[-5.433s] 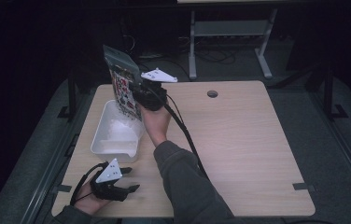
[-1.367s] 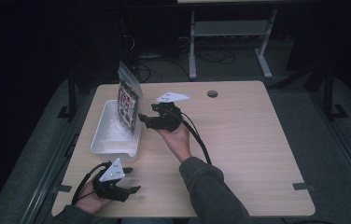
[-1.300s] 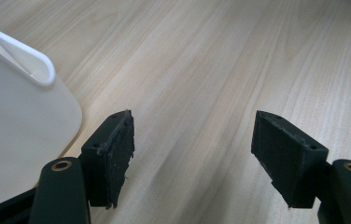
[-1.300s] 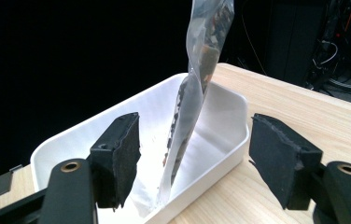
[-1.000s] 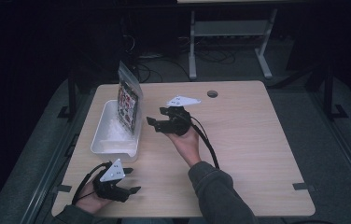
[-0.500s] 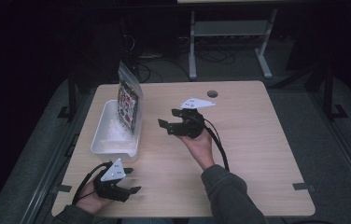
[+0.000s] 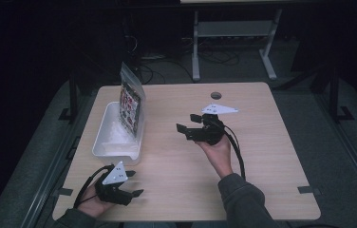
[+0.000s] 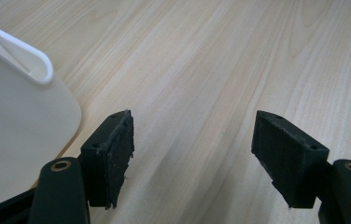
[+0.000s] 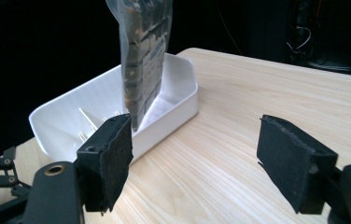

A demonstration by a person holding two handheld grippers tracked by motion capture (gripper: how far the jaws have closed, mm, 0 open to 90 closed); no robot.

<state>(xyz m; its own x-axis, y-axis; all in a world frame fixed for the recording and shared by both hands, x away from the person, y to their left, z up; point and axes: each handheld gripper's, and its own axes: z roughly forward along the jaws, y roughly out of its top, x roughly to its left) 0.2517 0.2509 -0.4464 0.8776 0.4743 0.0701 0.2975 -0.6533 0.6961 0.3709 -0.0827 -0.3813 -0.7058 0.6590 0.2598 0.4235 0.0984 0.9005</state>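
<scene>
— Two grippers, one tray, one bag: is that the full count on the table (image 7: 262,156)?

— Yes. One white tray (image 7: 105,142) sits at about nine o'clock from the table's middle, and one clear bag (image 7: 131,105) of printed packets stands upright in it, leaning on the tray's right wall.

— And your right gripper (image 7: 189,129)?

— It's in my right hand near the middle of the table, jaws pointing toward nine o'clock, at the tray. They have just been opening and now stand wide with nothing between them. In the right gripper view the bag (image 9: 143,56) and tray (image 9: 183,100) lie ahead at about eleven o'clock, apart from my pads.

— The left gripper (image 7: 131,184)?

— It rests at about seven o'clock, near the table's front edge, just below the tray. Its jaws are spread too, with bare wood between them. In the left gripper view one corner of the tray (image 8: 19,107) shows at nine o'clock.
</scene>
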